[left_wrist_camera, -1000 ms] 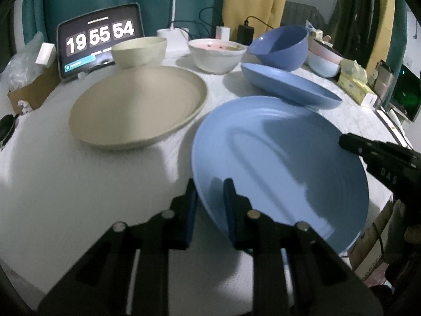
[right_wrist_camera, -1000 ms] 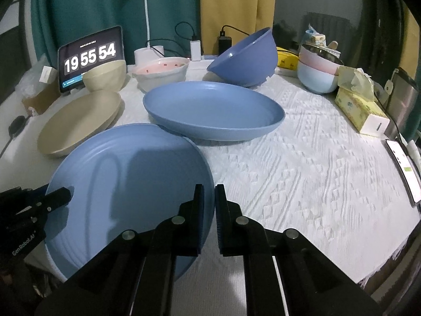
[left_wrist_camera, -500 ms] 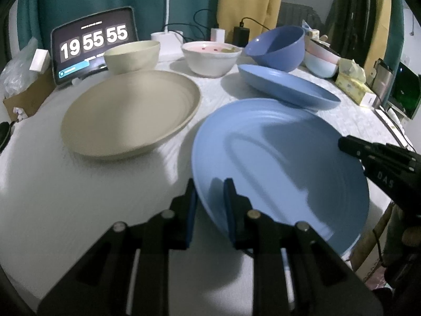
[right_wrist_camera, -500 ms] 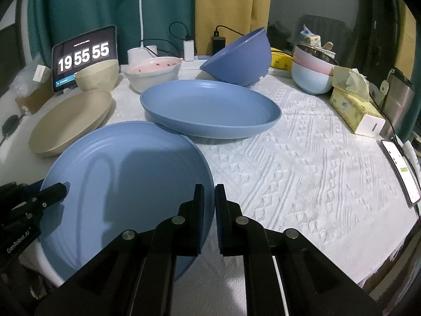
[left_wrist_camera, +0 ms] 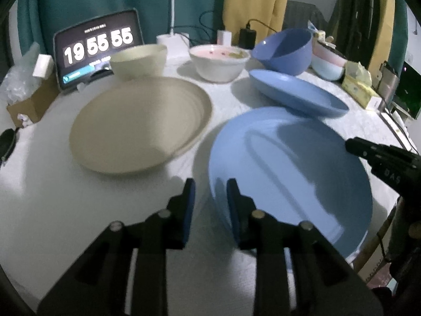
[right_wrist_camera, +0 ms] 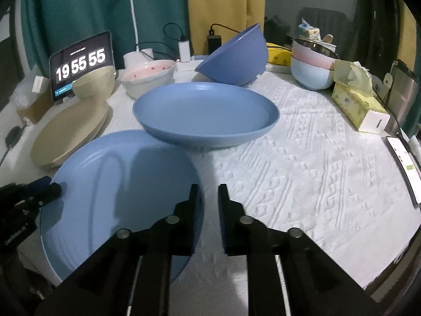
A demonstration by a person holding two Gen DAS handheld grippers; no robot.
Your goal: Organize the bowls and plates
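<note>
A large flat blue plate [left_wrist_camera: 289, 168] [right_wrist_camera: 118, 184] is held above the table's near edge. My left gripper [left_wrist_camera: 209, 187] is shut on its left rim, and my right gripper [right_wrist_camera: 206, 192] is shut on its right rim. The plate's far edge overlaps the near rim of a deeper blue plate [left_wrist_camera: 297, 93] [right_wrist_camera: 205, 110] behind it. A beige plate [left_wrist_camera: 139, 121] [right_wrist_camera: 71, 129] lies at the left. Behind stand a beige bowl [left_wrist_camera: 138, 58], a white and pink bowl [left_wrist_camera: 219, 62] and a tilted blue bowl [left_wrist_camera: 284, 51] [right_wrist_camera: 234, 55].
A tablet clock [left_wrist_camera: 97, 47] leans at the back left by a cardboard box [left_wrist_camera: 29, 102]. Stacked pink and pale blue bowls [right_wrist_camera: 313, 63], a tissue box [right_wrist_camera: 357, 105] and a phone [right_wrist_camera: 402, 163] are at the right. A lamp base [right_wrist_camera: 138, 55] and chargers stand at the back.
Both grippers have carried the flat blue plate forward and up, so its far edge now overlaps the deeper blue plate. Both views have come closer to the dishes.
</note>
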